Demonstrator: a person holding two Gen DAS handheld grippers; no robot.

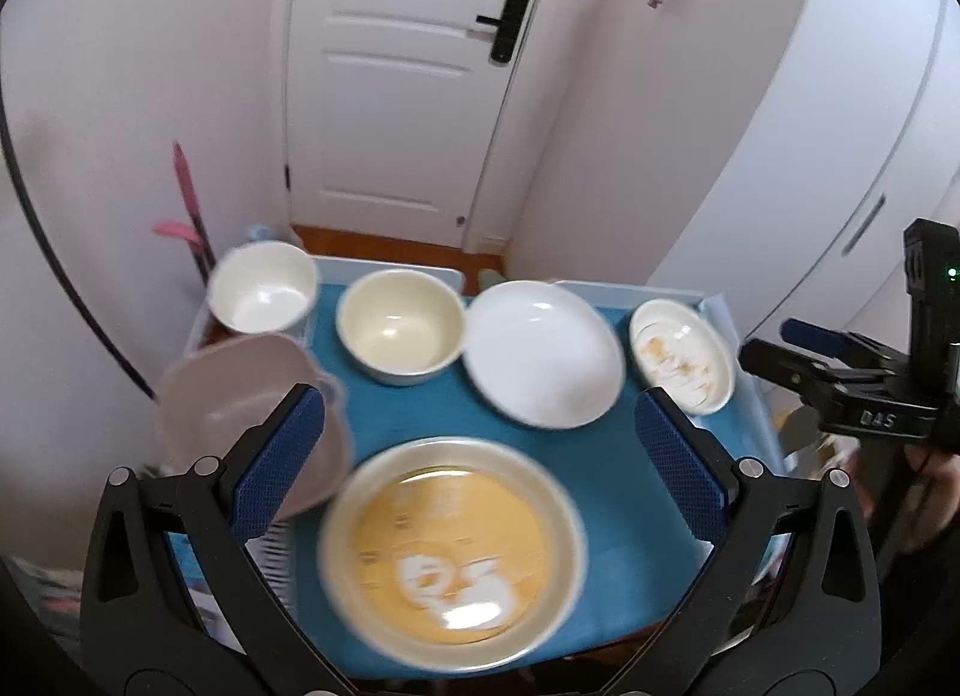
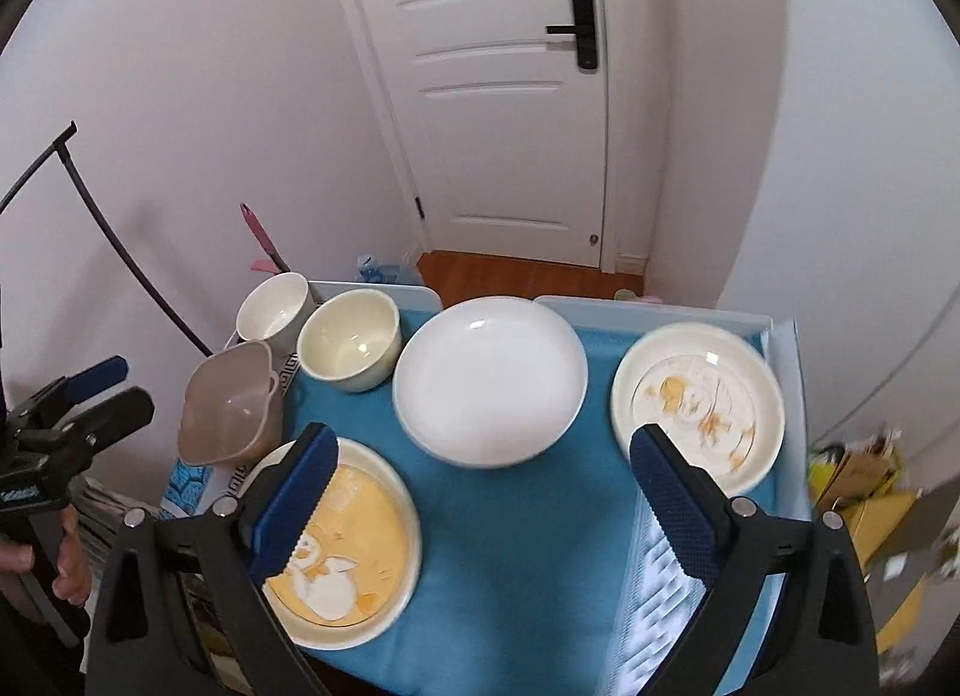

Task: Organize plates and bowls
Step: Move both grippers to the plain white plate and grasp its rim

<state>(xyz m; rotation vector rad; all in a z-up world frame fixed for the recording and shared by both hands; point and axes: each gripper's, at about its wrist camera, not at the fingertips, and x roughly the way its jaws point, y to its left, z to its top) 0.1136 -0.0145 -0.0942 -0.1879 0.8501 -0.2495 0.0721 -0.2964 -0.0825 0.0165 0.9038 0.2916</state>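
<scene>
Left gripper point(image 1: 480, 444): jaws spread wide, nothing between the blue pads point(image 1: 282, 456). Right gripper point(image 2: 486, 492): jaws likewise wide apart, empty, held level beside the left.

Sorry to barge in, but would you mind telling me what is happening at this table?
A person holds a gripper in each hand above a blue mat laid with dishes. The left gripper and the right gripper are both open and hold nothing. On the mat sit a yellow cartoon plate, a plain white plate, a cream plate with orange marks and a cream bowl. A white bowl and a taupe bowl stand at the left edge. Nothing is stacked yet.
</scene>
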